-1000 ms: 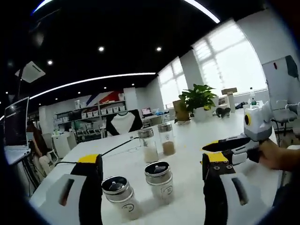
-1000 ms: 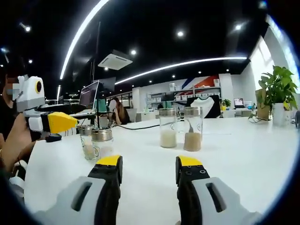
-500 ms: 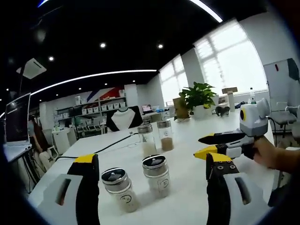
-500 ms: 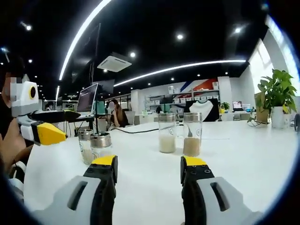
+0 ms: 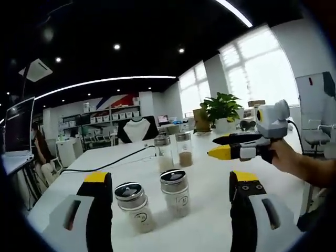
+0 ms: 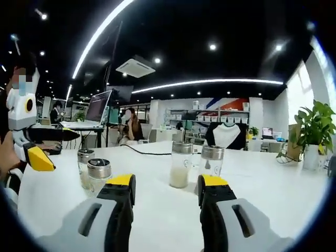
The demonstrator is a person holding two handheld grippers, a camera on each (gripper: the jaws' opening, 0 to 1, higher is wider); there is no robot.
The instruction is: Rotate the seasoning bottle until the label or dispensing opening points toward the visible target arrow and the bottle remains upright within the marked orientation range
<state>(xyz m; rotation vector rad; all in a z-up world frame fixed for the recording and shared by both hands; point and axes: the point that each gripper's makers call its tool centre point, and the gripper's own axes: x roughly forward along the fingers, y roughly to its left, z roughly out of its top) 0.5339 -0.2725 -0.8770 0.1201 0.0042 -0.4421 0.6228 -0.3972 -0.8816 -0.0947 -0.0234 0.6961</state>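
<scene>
Upright on the white tabletop (image 5: 210, 173), two short seasoning bottles with dark metal caps stand side by side between the jaws of the left tongs (image 5: 170, 184) in the left gripper view: the near-left bottle (image 5: 134, 207) and the near-right bottle (image 5: 175, 193), close together but apart. Neither is touched by a jaw; the left tongs stand wide open and hold nothing. Farther back stand two taller jars, a pale-filled jar (image 5: 164, 154) and a brown-filled jar (image 5: 184, 149), just beside each other, with a black cable (image 5: 113, 166) running leftward behind them. The right tongs (image 5: 211, 147) come in from the right, held in a hand (image 5: 286, 157), jaws narrowly parted and empty. In the right gripper view, the right tongs (image 6: 165, 184) are likewise open and empty. A potted plant (image 5: 222, 110) sits by the window.
</scene>
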